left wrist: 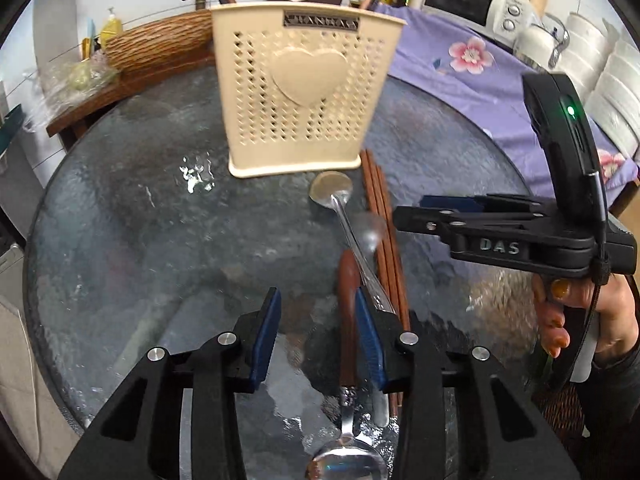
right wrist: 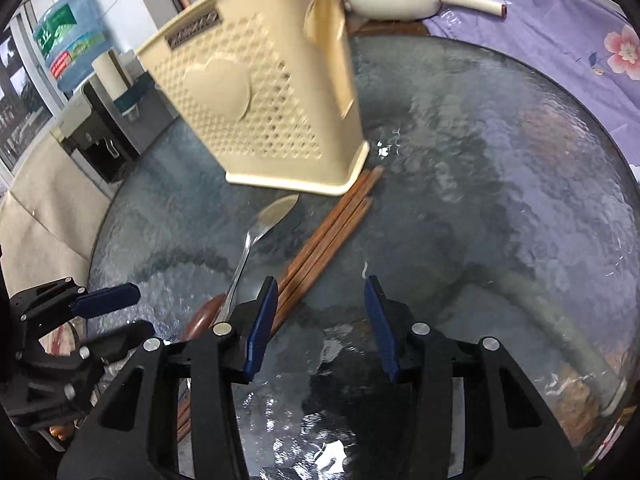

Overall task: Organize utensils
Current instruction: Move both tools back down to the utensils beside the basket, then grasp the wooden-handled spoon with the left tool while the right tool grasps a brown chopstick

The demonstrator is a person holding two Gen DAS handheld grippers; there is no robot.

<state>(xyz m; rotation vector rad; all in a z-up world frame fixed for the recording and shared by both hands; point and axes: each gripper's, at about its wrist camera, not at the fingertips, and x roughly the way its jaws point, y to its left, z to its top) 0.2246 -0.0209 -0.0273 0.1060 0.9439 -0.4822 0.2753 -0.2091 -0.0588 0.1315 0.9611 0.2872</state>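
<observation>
Barely started by the look of it. All utensils lying flat on the round glass desk (left wrist: 120,208), none visibly in the cream utensil holder (left wrist: 300,92), though no view into its top, so can't say for sure. Holder standing upright at 12 o'clock from the left gripper (left wrist: 316,332). Steel spoon (left wrist: 340,204) just at its base, bowl toward the holder; wooden chopsticks (right wrist: 328,232) bundled right beside, tips reaching the holder's corner. Brown-handled spoon (left wrist: 347,308) closest in, handle sitting between the left jaws, nearer the 3 o'clock pad; jaws partly open, no squeeze yet as far as visible.

Right gripper (right wrist: 320,320) also partly open with nothing between the jaws, only bare glass; chopsticks passing just outside its 9 o'clock pad.

Room: plenty of clear glass from 7 to 10 o'clock on the left side, and 1 to 4 o'clock on the right. Tight spot: both grippers crowding the same utensil cluster. Desk rim and purple cloth (right wrist: 560,32) well off.
</observation>
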